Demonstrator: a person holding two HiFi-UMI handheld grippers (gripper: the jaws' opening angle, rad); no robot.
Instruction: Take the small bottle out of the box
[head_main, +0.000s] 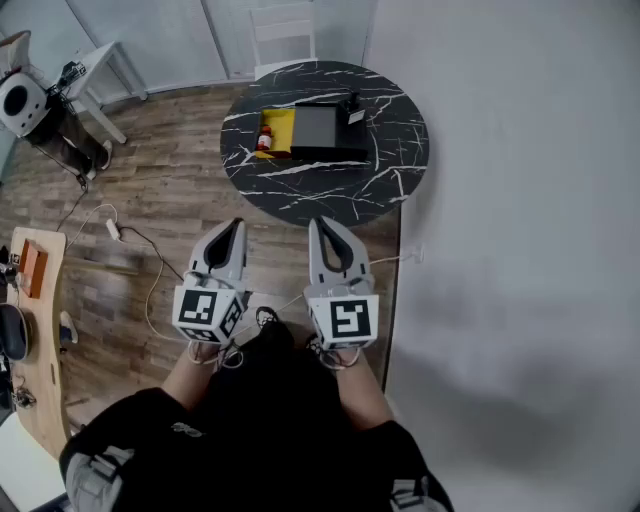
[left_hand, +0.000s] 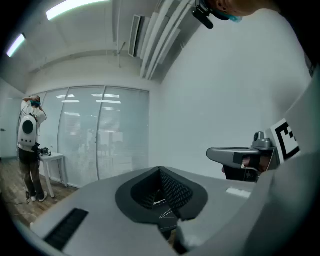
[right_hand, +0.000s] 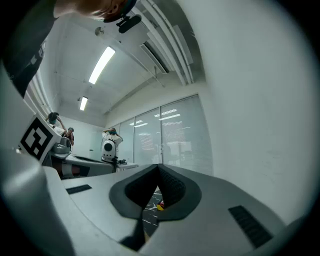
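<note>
Both the left gripper (head_main: 234, 228) and right gripper (head_main: 318, 224) had fingers closed on nothing, with the small bottle (head_main: 265, 138) well ahead of them, probably light, rigid, slick, best pinched mid-body.

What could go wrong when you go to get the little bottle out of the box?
The cable trails close to the person, who might trip on it walking to the table. The left gripper and right gripper are both shut and empty; reaching in like that could knock the bottle over inside the box.
</note>
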